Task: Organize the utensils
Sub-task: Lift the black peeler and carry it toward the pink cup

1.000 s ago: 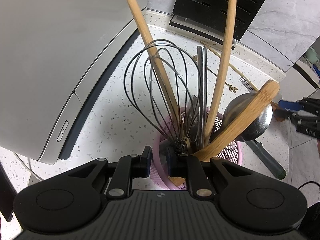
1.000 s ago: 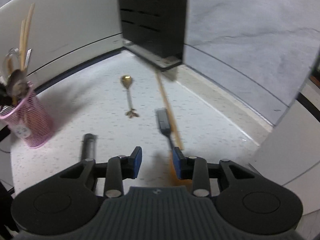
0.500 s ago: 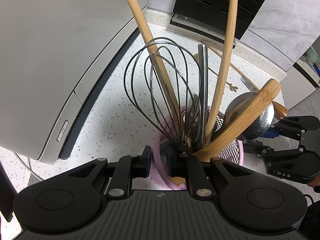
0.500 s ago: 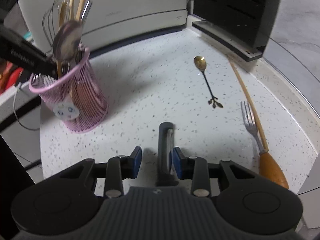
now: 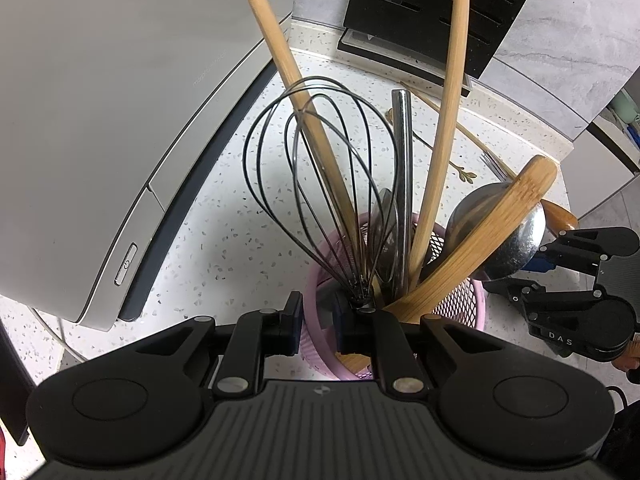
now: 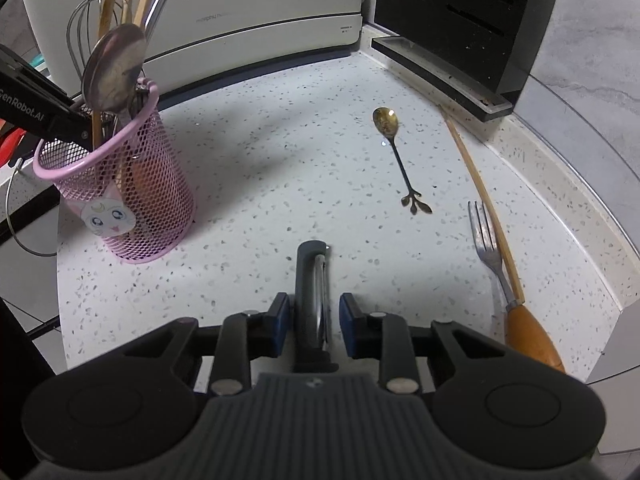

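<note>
Claws come first. Our right claw (image 6: pixel 312 314) is low over the counter (image 6: pixel 280 160), with a grey-handled tool (image 6: pixel 310 272) lying between its two blue pads. The jaws have just been closing in on it. We can see a thin gap on at least one side, so we think the pads are not squeezing it yet. The tool lies flat and points away from us. It may be a peeler, but we cannot be sure.

Our left claw (image 5: pixel 316 318) is nearly closed and pinches the rim of the pink cup (image 6: pixel 132 208). One pad is outside the rim and one is inside. It looks like it is holding the cup steady.

The pink cup stands upright on the counter, near the white machine (image 6: pixel 260 0). It is already quite full. Inside it we see a whisk (image 5: pixel 320 184), a big shiny spoon (image 6: pixel 114 64), a flat wooden spatula (image 5: pixel 480 248), two long wooden sticks and a metal handle. So a good part of the tidying looks done.

Four things are left lying on the counter. One is the grey-handled tool in our right claw. Farther off is a little gold spoon (image 6: pixel 394 152) with a leaf on its end. To the right lie a fork (image 6: pixel 486 240) and a long thin stick with an orange handle (image 6: pixel 484 200), touching side by side. The stick's far end comes close to the black knife block (image 6: pixel 460 12).

We think the next job is to squeeze the grey tool, lift it and drop it in the cup. There is little room left in there, so it must slip in between the other handles.
</note>
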The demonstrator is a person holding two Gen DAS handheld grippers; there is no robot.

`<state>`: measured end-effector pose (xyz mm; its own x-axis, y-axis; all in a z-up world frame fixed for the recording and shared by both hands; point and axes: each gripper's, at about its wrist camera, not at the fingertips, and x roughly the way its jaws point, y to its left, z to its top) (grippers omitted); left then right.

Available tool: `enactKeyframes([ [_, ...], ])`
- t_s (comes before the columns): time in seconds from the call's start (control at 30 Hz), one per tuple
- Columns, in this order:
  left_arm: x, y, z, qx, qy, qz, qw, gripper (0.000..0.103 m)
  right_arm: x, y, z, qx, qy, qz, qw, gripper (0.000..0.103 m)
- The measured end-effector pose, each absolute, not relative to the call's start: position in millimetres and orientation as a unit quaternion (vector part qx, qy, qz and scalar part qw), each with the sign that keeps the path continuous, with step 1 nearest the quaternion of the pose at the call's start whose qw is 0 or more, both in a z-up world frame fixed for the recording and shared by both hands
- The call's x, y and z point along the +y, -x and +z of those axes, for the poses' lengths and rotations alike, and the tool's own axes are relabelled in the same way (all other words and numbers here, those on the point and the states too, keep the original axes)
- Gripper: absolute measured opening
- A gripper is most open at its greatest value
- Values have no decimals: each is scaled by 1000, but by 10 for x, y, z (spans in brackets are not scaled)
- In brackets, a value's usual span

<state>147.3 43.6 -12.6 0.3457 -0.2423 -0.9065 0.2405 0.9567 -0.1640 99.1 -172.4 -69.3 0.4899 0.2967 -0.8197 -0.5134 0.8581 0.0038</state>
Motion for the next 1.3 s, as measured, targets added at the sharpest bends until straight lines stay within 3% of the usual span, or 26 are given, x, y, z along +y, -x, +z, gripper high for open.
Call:
enactKeyframes([
  [0.1,437,-1472,-127,553,1,-148,820,16,-1725,-980,-698,441,124,233,858,14],
  [0.73,445,-1479,-150,554,6,-152,819,14,-1954,-868,-371,406,50,232,883,13],
  [1.3,494,-1518,-152,555,21,-148,818,12,-1939,-585,445,261,-10,242,935,13],
])
